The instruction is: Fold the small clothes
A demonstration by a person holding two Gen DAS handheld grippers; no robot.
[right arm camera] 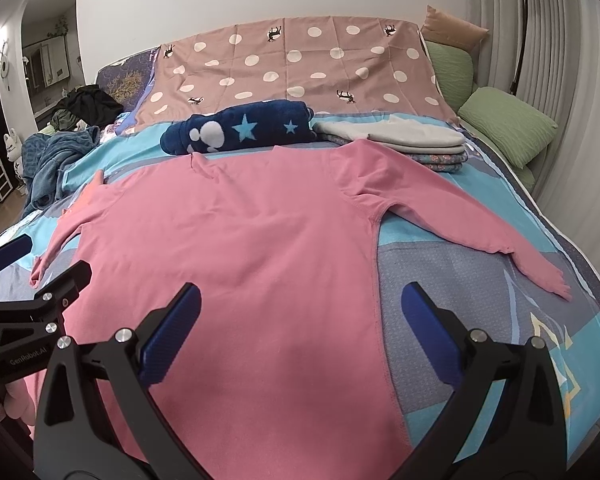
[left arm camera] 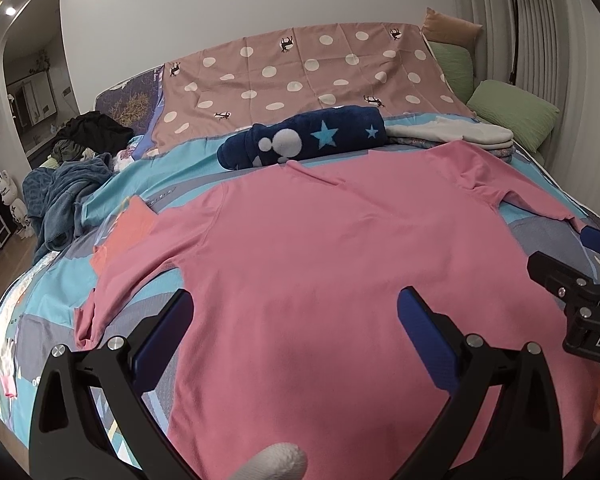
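Note:
A pink long-sleeved shirt (left arm camera: 320, 248) (right arm camera: 236, 248) lies spread flat on the bed, both sleeves stretched out sideways. My left gripper (left arm camera: 296, 312) hovers open above the shirt's lower left part, nothing between its blue pads. My right gripper (right arm camera: 300, 308) hangs open over the shirt's lower right edge, one finger above the shirt and the other above the bedspread. Each gripper shows at the edge of the other's view: the right gripper (left arm camera: 572, 268) and the left gripper (right arm camera: 40, 264), both open.
Behind the shirt lie a rolled navy star blanket (left arm camera: 300, 138) (right arm camera: 236, 128) and a stack of folded grey and floral clothes (left arm camera: 456, 136) (right arm camera: 412, 140). A heap of unfolded dark clothes (left arm camera: 72, 160) sits at the far left. Green pillows (right arm camera: 504, 124) line the right side. A gloved fingertip (left arm camera: 276, 460) shows at the bottom.

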